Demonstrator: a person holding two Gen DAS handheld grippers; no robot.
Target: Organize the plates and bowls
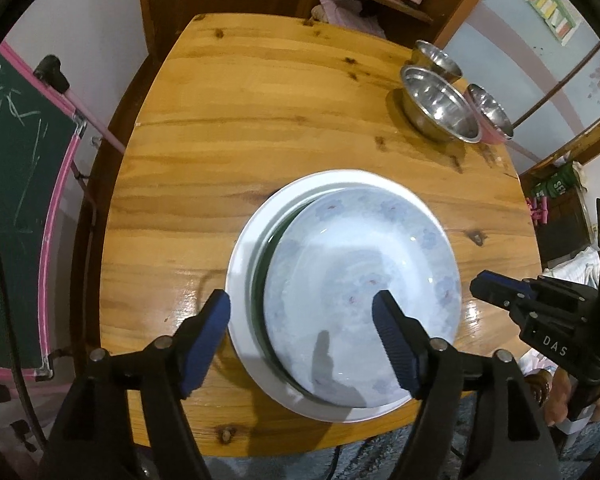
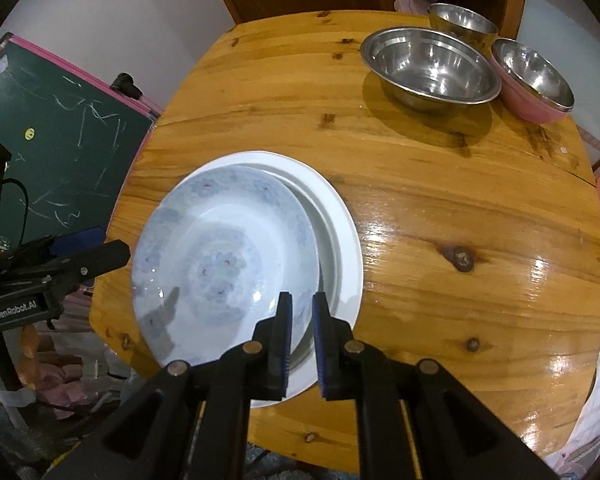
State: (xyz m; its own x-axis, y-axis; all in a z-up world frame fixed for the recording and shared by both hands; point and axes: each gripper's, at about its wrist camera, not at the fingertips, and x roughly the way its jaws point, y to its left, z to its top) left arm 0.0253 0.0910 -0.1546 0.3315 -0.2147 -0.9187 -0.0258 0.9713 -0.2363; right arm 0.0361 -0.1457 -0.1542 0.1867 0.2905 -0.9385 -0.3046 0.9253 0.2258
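Two hand-held grippers work over a wooden desk [image 2: 440,216]. Nearest the right wrist camera, the right hand-held gripper [image 2: 302,308] has its fingers drawn close with a narrow gap, at the near rim of the flowered plate [image 2: 224,264]; whether it pinches that rim I cannot tell. The left hand-held gripper [image 1: 302,308] is spread wide, its two blue pads straddling the plates' near-left edge and grasping nothing.

Two plates sit stacked near the desk's front: the pale blue flowered plate lies off-centre on a larger white plate [image 2: 340,224], with a dark green band showing between them in the left view.

Three metal bowls stand grouped at the far right corner, well apart from the plates: a large steel bowl [image 2: 430,68], a small steel bowl [image 2: 462,22] behind it, and a pink-sided bowl [image 2: 532,80] just beside it.

A green chalkboard [image 2: 68,136] with a pink frame stands left of the desk.
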